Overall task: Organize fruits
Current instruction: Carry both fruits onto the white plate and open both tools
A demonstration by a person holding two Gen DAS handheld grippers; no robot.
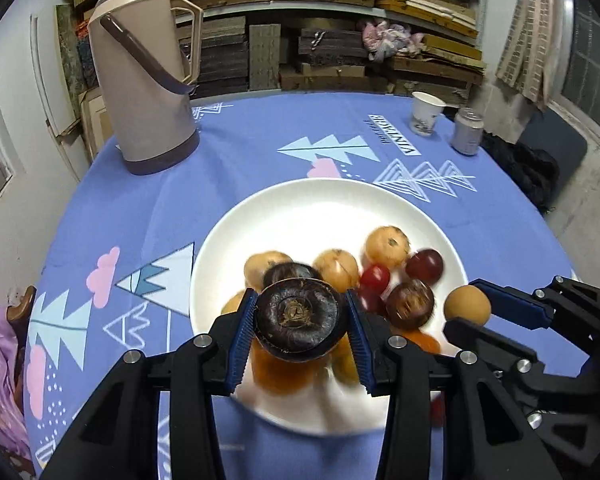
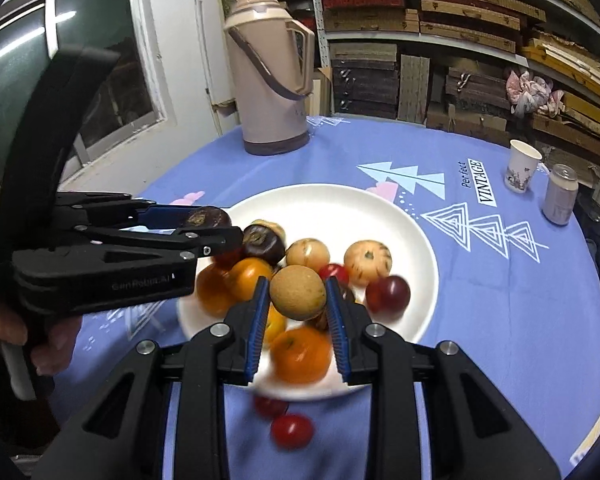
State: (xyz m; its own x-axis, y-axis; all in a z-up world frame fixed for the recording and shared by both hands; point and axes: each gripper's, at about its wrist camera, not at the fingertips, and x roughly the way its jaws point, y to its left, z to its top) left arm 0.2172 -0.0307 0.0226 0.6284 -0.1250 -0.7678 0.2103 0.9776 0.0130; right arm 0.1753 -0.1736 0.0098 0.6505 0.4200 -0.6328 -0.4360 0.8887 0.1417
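Stacked boxes on shelves fill the back of the room, and a round table under a blue patterned tablecloth (image 1: 236,168) carries a tall beige thermos (image 1: 144,68), a paper cup (image 1: 425,114) and a small can (image 1: 467,132) toward the far side. Near the front sits a white plate (image 1: 320,208) heaped with small fruits: orange ones, pale tan ones, dark brown ones and red ones. Two red fruits (image 2: 290,430) lie off the plate on the cloth, close to its near rim.

The left gripper (image 1: 302,318) is clamped on a dark brown round fruit (image 1: 298,316), blue pads against its two sides, above the plate's near part. The right gripper (image 2: 298,296) is squeezed tight on a pale tan ball-shaped fruit (image 2: 298,293), likewise held over the plate.

Both fruits look light and firm-skinned, smooth enough to roll or squirt out of a grip set off-centre. The safest hold appears to be across the widest part, as each is taken now. The softer red and orange fruits would probably bruise under hard pressure, so a gentle squeeze seems wise. Where the held fruits are meant to go cannot be told from these views
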